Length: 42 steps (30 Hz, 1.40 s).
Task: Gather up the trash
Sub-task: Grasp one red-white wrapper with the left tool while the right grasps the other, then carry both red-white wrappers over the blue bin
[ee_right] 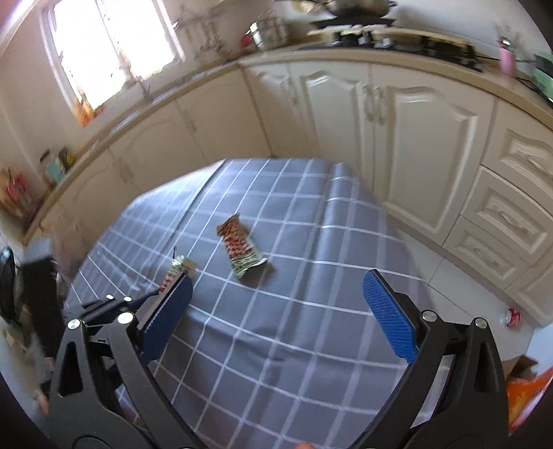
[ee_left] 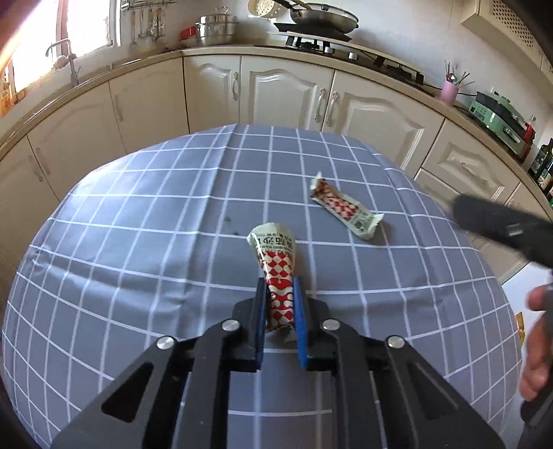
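My left gripper (ee_left: 279, 286) is shut on a red-and-white patterned snack wrapper (ee_left: 274, 266), holding it above the grey checked tablecloth (ee_left: 138, 241). A second wrapper of the same kind (ee_left: 344, 209) lies flat on the cloth ahead and to the right. In the right wrist view that lying wrapper (ee_right: 242, 250) is ahead of my right gripper (ee_right: 276, 281), which is open and empty above the table. The left gripper with its held wrapper (ee_right: 176, 271) shows at the left there. The right gripper's body shows at the right edge of the left wrist view (ee_left: 497, 224).
Cream kitchen cabinets (ee_left: 283, 93) wrap around behind the table, with a stove and pans (ee_left: 321, 20) on the counter. A small piece of red litter (ee_right: 511, 316) lies on the floor at the right. An orange box (ee_right: 525, 390) sits at the lower right.
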Each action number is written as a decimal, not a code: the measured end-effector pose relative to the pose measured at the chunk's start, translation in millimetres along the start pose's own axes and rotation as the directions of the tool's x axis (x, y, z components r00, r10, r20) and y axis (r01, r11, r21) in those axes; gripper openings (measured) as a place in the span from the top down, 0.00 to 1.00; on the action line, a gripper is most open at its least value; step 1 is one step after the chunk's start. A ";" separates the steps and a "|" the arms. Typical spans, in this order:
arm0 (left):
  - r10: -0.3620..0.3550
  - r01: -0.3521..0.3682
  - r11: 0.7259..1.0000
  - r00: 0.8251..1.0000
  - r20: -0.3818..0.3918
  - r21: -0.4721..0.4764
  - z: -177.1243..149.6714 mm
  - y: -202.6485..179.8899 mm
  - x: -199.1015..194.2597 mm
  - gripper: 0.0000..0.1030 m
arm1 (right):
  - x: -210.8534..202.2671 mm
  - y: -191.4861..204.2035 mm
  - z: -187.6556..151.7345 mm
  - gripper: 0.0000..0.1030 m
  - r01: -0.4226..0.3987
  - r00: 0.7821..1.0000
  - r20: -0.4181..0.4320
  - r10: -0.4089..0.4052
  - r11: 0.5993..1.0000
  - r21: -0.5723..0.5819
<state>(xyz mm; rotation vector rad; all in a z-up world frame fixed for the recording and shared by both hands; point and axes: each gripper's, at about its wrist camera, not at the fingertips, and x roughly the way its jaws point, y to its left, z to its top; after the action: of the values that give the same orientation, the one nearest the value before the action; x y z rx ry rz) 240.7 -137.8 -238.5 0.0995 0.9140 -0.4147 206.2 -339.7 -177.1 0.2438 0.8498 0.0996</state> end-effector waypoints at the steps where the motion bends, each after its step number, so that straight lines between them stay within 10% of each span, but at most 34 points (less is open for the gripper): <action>1: 0.001 -0.001 1.000 1.000 0.003 -0.004 0.1 4.6 -1.3 0.87 | 9.2 4.8 1.3 0.12 -0.003 1.000 -0.013 0.002 1.000 -0.015; 8: 0.023 -0.022 0.998 0.999 0.029 -0.050 0.3 31.5 -16.8 0.87 | 78.3 39.2 14.0 0.42 0.059 0.994 -0.078 -0.072 0.986 -0.158; 10: 0.024 -0.022 0.998 0.999 0.037 -0.056 0.3 35.3 -21.8 0.87 | 79.9 44.7 13.2 0.71 0.110 0.990 -0.062 -0.125 0.972 -0.205; 13: 0.018 -0.015 0.998 0.999 0.049 -0.064 0.9 37.3 -28.7 0.87 | 69.7 39.1 9.3 0.85 0.057 0.995 -0.077 -0.071 0.985 -0.165; 31: -0.093 0.091 0.996 0.985 0.148 0.016 6.8 -34.4 -83.5 0.87 | -78.7 -11.3 -15.5 0.87 -0.016 0.993 0.114 0.015 1.000 0.006; 42: -0.200 0.172 0.972 0.963 0.180 0.161 12.5 -126.4 -116.0 0.87 | -179.7 -74.7 -40.9 0.87 0.034 0.963 0.260 -0.069 0.990 0.139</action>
<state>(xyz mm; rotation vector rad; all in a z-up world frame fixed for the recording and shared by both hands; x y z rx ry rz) 138.5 -221.3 -128.2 0.1027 0.7006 -0.6548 56.4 -438.0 -90.6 0.3517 0.5965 -0.0388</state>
